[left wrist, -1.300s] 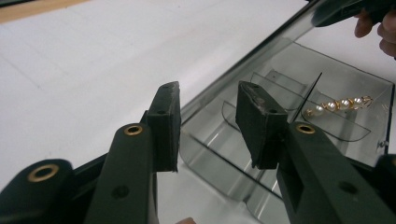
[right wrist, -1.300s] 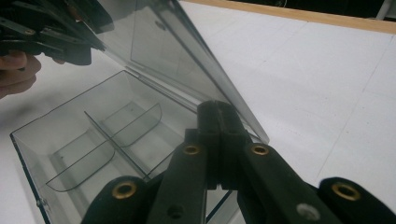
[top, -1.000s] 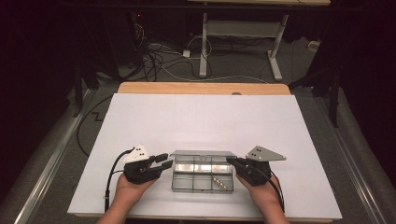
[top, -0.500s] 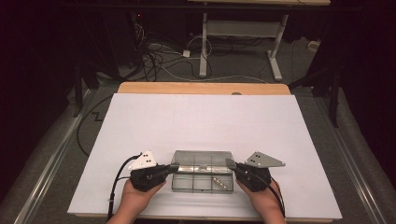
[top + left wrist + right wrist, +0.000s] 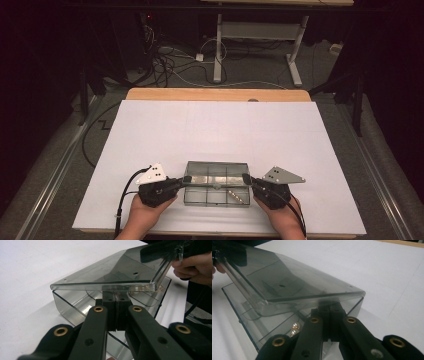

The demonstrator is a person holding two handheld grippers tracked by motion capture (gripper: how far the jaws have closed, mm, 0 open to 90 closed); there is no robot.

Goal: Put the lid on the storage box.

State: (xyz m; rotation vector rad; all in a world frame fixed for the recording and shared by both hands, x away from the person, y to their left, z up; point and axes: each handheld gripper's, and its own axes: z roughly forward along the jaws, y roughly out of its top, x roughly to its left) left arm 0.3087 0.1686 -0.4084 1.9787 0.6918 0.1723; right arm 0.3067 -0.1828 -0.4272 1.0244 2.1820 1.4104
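Dark room, grey floor [image 5: 60,150], tangled cables [image 5: 170,60], white desk frame [image 5: 255,35] behind.

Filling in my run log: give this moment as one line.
left claw: shut, under lid edge | right claw: shut, under lid edge | lid: raised, tilted | box: on table

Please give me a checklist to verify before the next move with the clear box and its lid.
1. Left gripper shut, tips under the lid's edge: ok.
2. Right gripper shut, tips under the lid's other edge: ok.
3. Lid raised off the box at the near side: ok.
4. Box flat on the white table: ok.
5. Small metal parts inside the compartment: ok.
6. Far-side hinge intact: cannot tell.
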